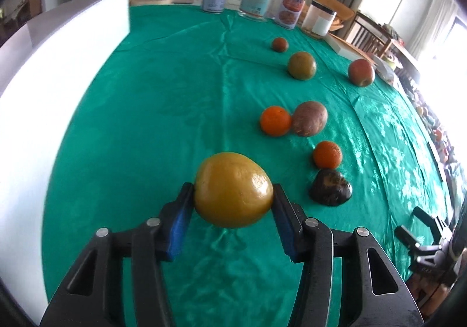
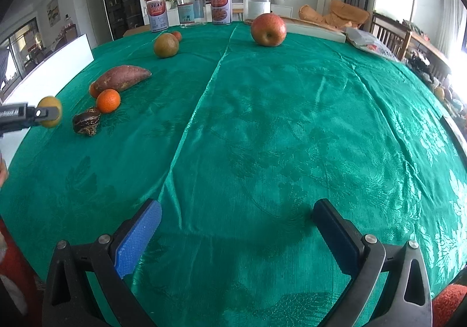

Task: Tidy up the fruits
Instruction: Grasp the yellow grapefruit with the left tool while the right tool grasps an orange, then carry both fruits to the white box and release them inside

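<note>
Early yet: left gripper [image 1: 233, 195] clamped on yellow fruit [image 1: 233, 190], right gripper [image 2: 238, 227] agape and empty, other fruits scattered, unsorted.

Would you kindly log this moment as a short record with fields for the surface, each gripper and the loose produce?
surface: green tablecloth
left gripper: shut on yellow fruit, lifted off the cloth
right gripper: open, nothing between its pads
loose produce: red apple, sweet potato, mandarin, green-brown fruit
back edge: tins and jars
</note>
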Available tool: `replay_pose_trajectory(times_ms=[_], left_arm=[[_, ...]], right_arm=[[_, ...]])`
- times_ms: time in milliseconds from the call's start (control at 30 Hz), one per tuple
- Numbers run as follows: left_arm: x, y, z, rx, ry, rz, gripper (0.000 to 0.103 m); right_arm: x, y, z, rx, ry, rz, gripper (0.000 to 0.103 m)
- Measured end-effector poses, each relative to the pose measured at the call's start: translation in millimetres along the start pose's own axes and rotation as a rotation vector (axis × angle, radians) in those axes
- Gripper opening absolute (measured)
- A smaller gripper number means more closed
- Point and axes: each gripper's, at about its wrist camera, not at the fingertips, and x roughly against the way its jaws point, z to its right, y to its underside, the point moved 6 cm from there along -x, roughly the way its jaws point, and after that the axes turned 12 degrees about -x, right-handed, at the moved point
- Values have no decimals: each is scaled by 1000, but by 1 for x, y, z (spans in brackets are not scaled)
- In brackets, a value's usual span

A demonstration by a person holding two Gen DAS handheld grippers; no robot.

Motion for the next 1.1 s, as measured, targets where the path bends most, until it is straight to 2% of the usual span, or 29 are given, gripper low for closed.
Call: replay_pose_trajectory(times_ms=[33, 133, 167, 233, 300, 367, 433, 500, 633, 733, 833, 933, 1033, 1100], left_arm=[[7, 6, -7, 14, -13, 6, 54], [26, 20, -19, 37, -46, 30, 54], [30, 23, -22, 45, -54, 40, 54], [38, 29, -24, 64, -58, 61, 54], [44, 35, -25, 81, -53, 76, 54], [46, 41, -27, 95, -45, 76, 54], [46, 47, -31, 106, -43, 71, 54], [46, 51, -34, 116, -45, 70, 54], [49, 51, -37, 127, -39, 77, 54], [68, 46, -39, 133, -42, 107, 54], [98, 34, -43, 165, -7, 153, 54], [139, 18, -64, 218, 1, 233, 54], [172, 8, -106, 273, -88, 281, 54], [181, 10, -141, 316, -173, 265, 54]], right_arm=[[0, -8, -8, -46, -76, -24, 98], [-13, -37, -47, -102, -225, -127, 79], [-21, -47, -64, -107, -263, -170, 73], [-40, -68, -98, -92, -297, -232, 70], [-59, -80, -127, -29, -267, -264, 68], [-78, -81, -149, 49, -195, -301, 66], [-95, -75, -162, 100, -135, -342, 59], [-107, -70, -167, 115, -101, -376, 33], [-105, -75, -167, 85, -102, -355, 31], [-77, -88, -163, 86, -123, -287, 31], [-43, -103, -178, 108, -183, -229, 31], [-10, -111, -227, 152, -304, -219, 31], [10, -96, -303, 263, -428, -251, 31], [16, -74, -357, 331, -509, -286, 31]])
